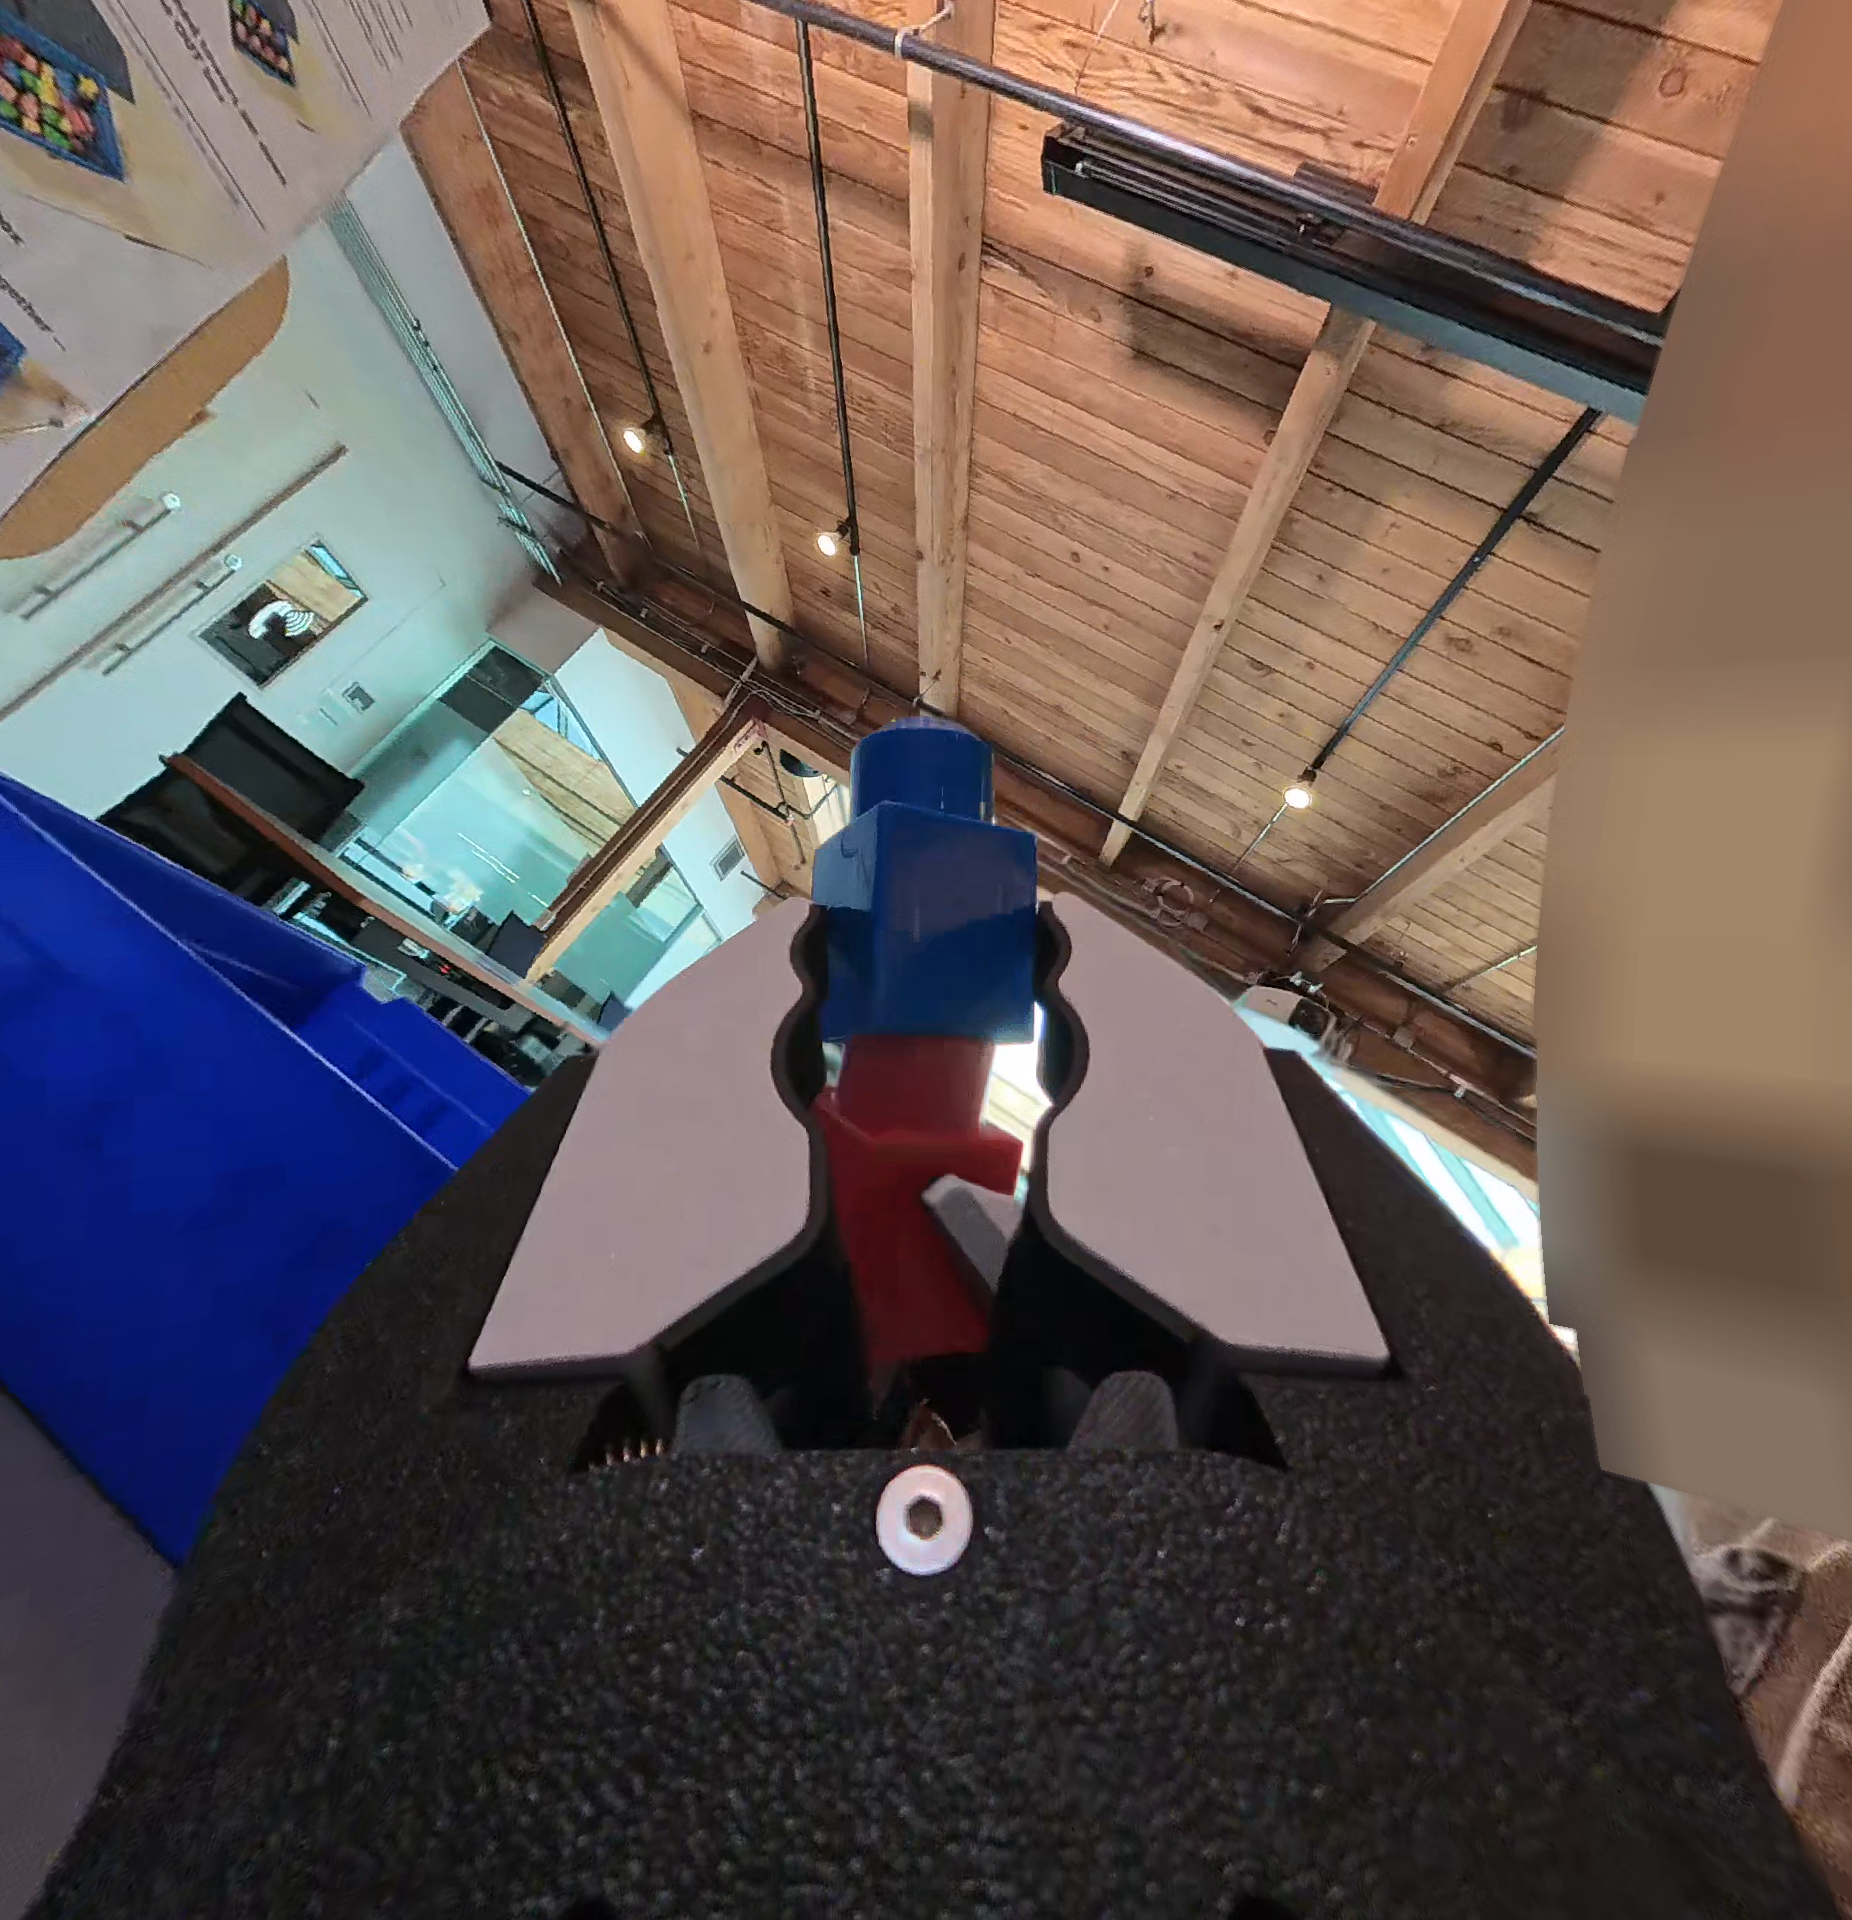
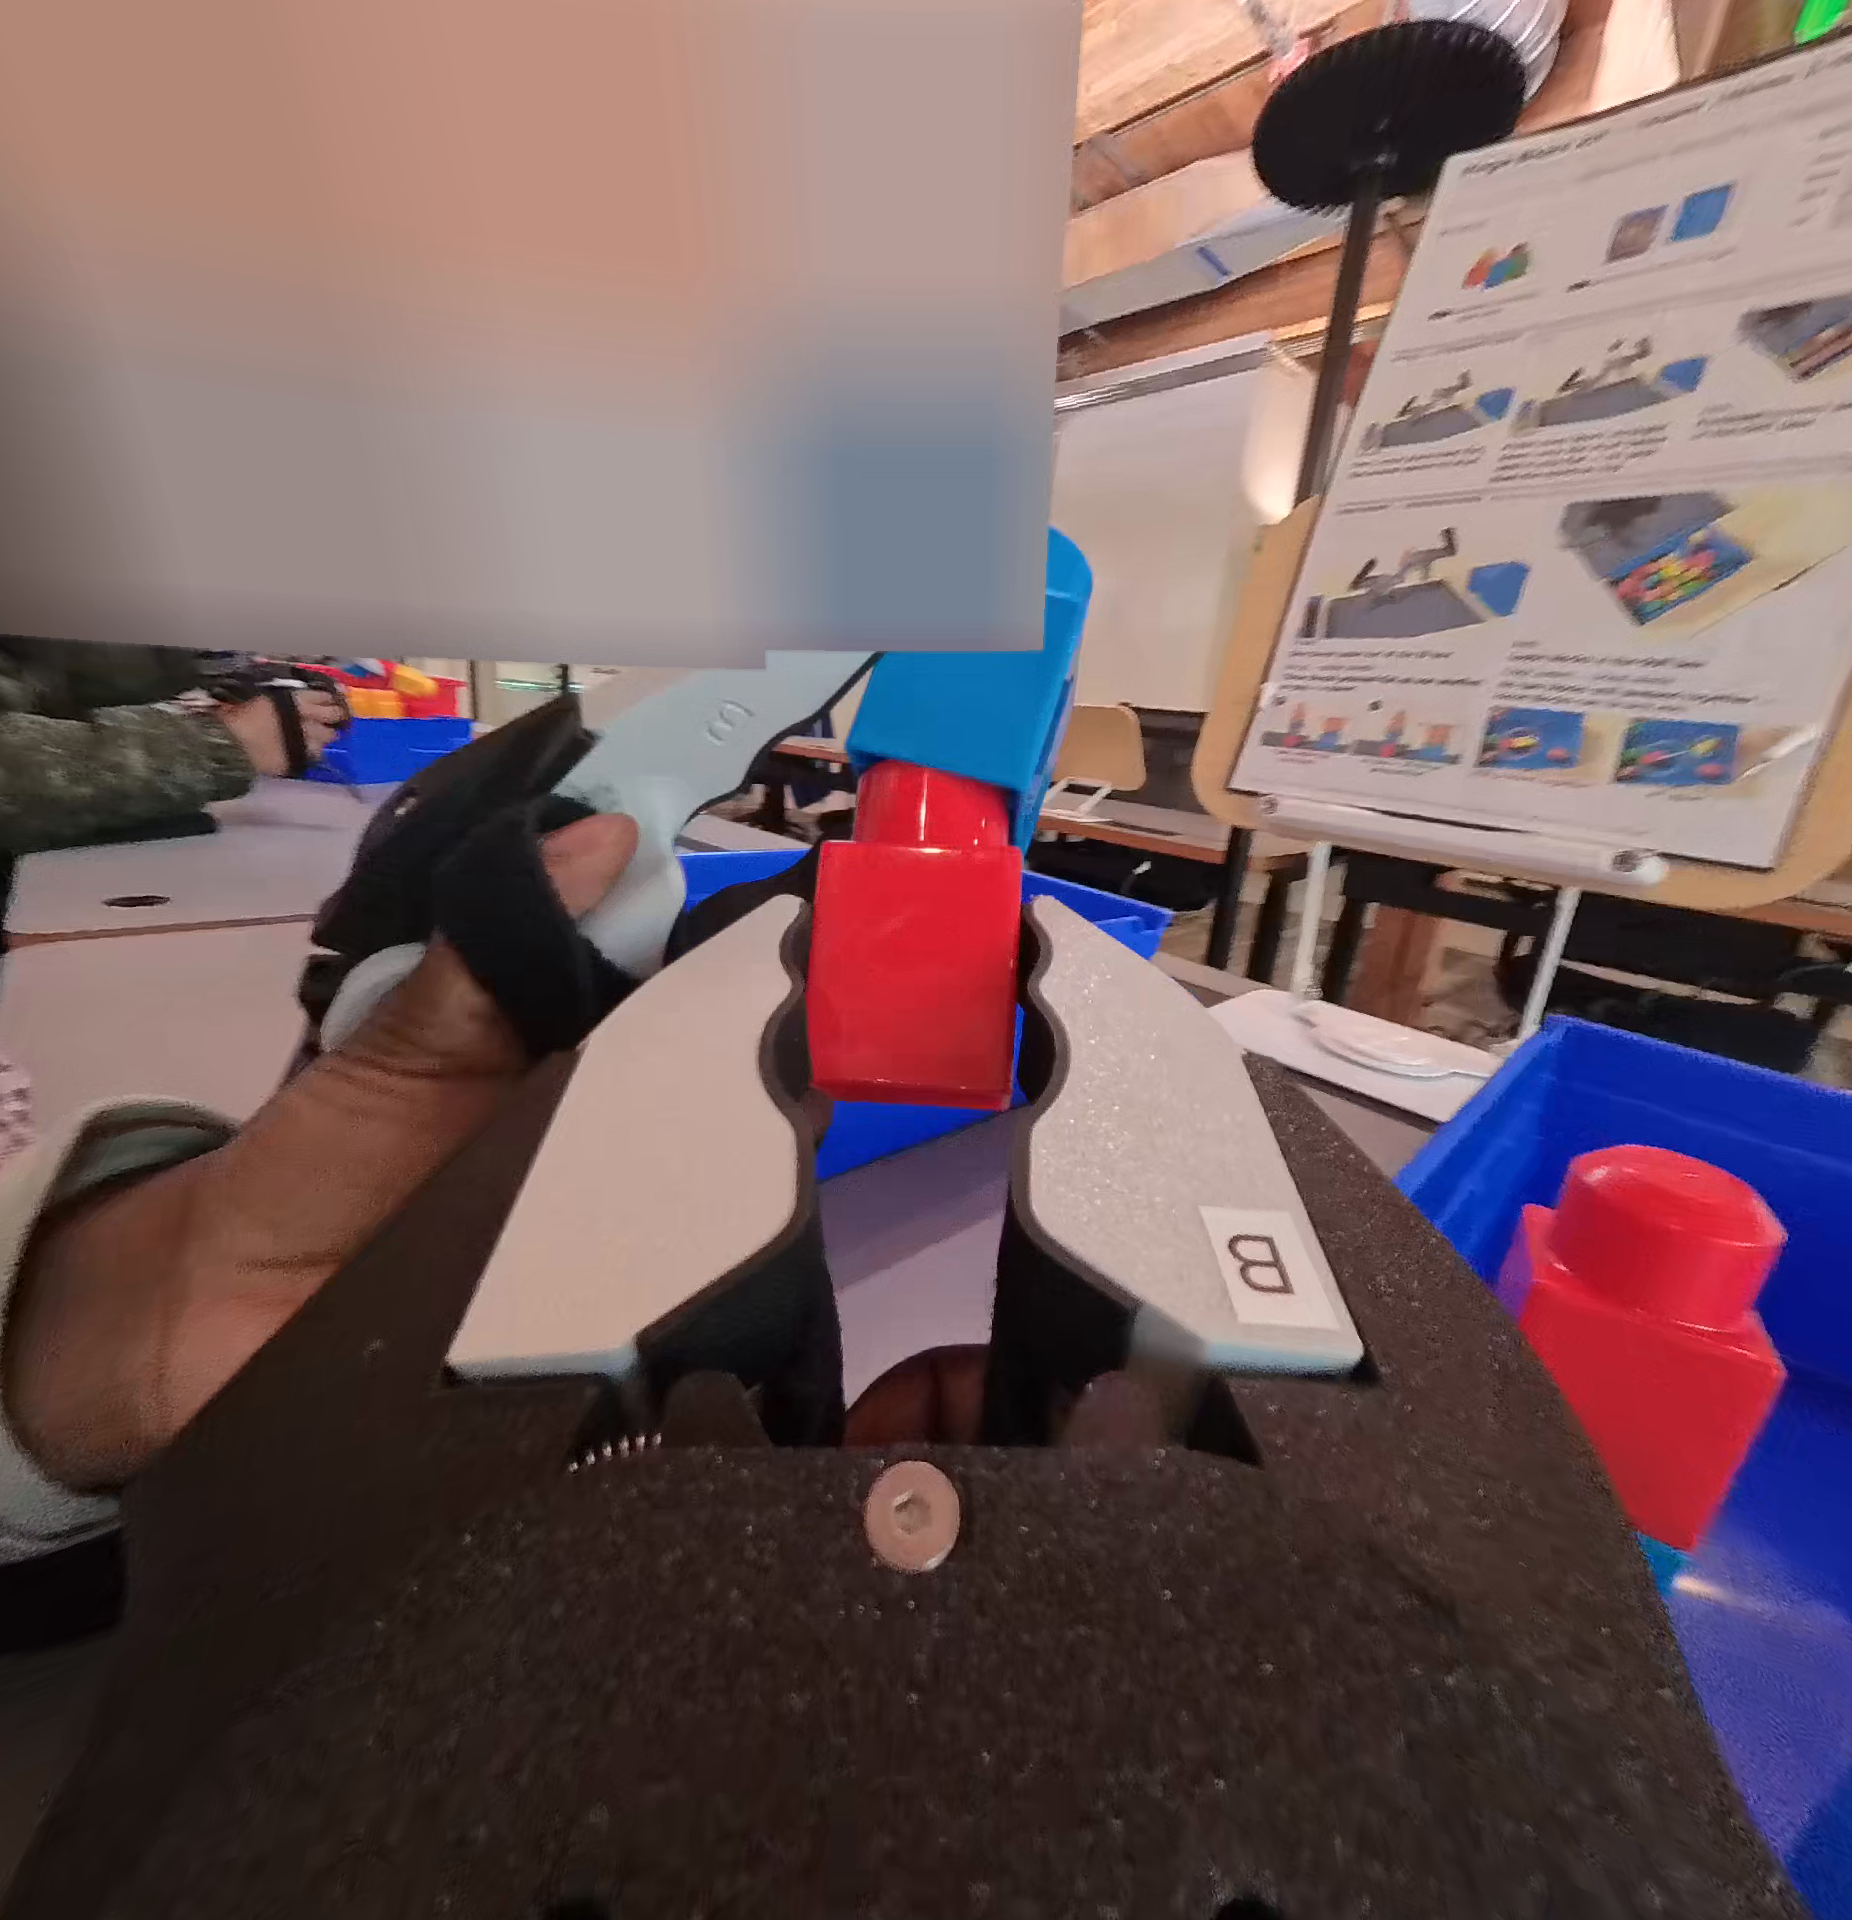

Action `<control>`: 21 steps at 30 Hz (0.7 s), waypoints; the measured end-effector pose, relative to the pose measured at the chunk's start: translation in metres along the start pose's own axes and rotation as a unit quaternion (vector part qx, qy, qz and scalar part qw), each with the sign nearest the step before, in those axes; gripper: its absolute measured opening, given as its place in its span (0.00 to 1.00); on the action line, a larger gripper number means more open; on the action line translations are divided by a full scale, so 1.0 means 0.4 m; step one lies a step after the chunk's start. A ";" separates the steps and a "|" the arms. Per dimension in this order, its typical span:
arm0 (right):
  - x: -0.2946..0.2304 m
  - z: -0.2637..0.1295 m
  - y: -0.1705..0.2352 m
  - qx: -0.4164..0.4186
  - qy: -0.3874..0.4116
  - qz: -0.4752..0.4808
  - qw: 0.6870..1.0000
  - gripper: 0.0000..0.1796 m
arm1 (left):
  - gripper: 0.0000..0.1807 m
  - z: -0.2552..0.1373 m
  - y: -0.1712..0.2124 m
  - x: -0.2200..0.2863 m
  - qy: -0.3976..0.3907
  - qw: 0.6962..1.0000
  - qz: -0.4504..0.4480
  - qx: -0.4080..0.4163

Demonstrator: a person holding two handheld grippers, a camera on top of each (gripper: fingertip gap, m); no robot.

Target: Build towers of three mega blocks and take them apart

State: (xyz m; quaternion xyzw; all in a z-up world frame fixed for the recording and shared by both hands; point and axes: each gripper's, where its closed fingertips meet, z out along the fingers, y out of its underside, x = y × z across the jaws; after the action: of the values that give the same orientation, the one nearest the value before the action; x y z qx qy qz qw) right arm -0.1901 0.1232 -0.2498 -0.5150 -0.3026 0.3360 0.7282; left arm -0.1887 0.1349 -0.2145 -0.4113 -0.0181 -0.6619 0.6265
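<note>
left gripper [image 1: 927, 977]: tilted up toward the wooden ceiling [image 1: 1109, 468], fingers clenched on the blue block [image 1: 927, 935]. it also shows farther off in the right wrist view, grey-fingered, with a gloved hand [image 2: 465, 935] around it

right gripper [image 2: 917, 987]: fingers clenched on the sides of the red block [image 2: 911, 977], stud pointing away from the camera

blue block: sits on the stud of the red block, the two joined as a stack held in the air between the two grippers. in the left wrist view the red block lies nearer the camera, between the finger bases, with the blue one at the tips; a dark finger of the other gripper edges in beside the red

second red block [image 2: 1649, 1340]: in the blue bin [image 2: 1628, 1081] at the right of the right wrist view, tilted, blurred

far bin [image 2: 1098, 914]: blue, behind the stack on the grey table [image 2: 174, 935]

bin, left wrist view [image 1: 174, 1091]: blue, at the left edge

instruction board [image 2: 1587, 499]: on a stand at the right, sheet with pictures of blocks and bins

black pole with a disc top [image 2: 1389, 104]: beside the board

sleeve [image 2: 80, 748]: another person's, camouflage pattern, at the far left over a table
</note>
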 end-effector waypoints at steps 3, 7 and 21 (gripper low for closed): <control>0.012 -0.006 -0.007 0.007 0.022 -0.022 1.000 0.20 | 0.21 0.001 0.013 0.005 0.000 1.000 0.021 -0.011; 0.029 -0.013 -0.010 0.008 0.055 -0.062 0.997 0.20 | 0.20 -0.001 0.024 0.001 -0.010 0.998 0.046 -0.034; 0.026 -0.015 -0.011 0.007 0.051 -0.088 0.995 0.20 | 0.26 -0.017 0.035 -0.007 0.002 0.975 0.050 -0.218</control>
State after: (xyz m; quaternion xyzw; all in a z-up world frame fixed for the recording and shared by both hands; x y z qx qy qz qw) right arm -0.1784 0.1272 -0.2464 -0.4976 -0.3071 0.2463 0.7729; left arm -0.1809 0.1303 -0.2274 -0.5371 0.1480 -0.6182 0.5545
